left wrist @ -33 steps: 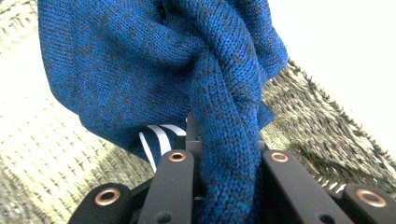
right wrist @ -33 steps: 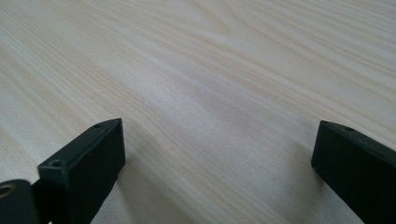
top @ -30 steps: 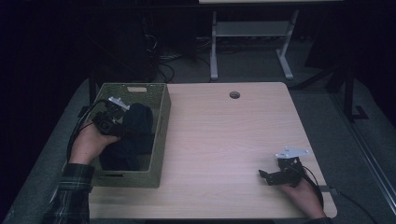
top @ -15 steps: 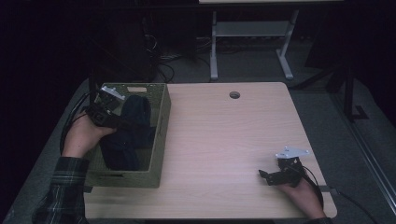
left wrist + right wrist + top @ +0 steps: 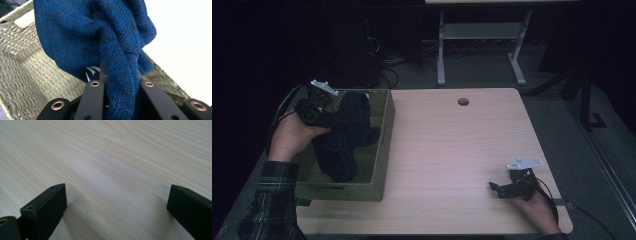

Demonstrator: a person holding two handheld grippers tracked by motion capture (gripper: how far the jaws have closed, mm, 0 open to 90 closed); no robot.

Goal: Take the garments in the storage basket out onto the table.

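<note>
A dark blue knitted garment (image 5: pixel 347 142) hangs bunched over a green woven basket (image 5: pixel 384 145) at the table's left side. My left gripper (image 5: pixel 334 120) is shut on its upper part. In the left gripper view a thick fold of the garment (image 5: pixel 95 37) is squeezed between the two black jaws of the left gripper (image 5: pixel 120 85), with the basket's weave (image 5: pixel 30 65) below. The garment's lower end still reaches down into the basket. My right gripper (image 5: pixel 494 189) rests near the table's front right corner. Its jaws stand open over bare wood in the right gripper view (image 5: pixel 116 202).
The light wooden table (image 5: pixel 452 150) has a round cable hole (image 5: pixel 463 101) near its far edge. Beyond it on the dark floor stand a white desk frame (image 5: pixel 477 35) and loose cables (image 5: pixel 397 65). The basket's right wall stands between the garment and the tabletop.
My left hand has risen and drifted toward the basket's far left corner, drawing the garment up with it. The right hand has stayed put.
</note>
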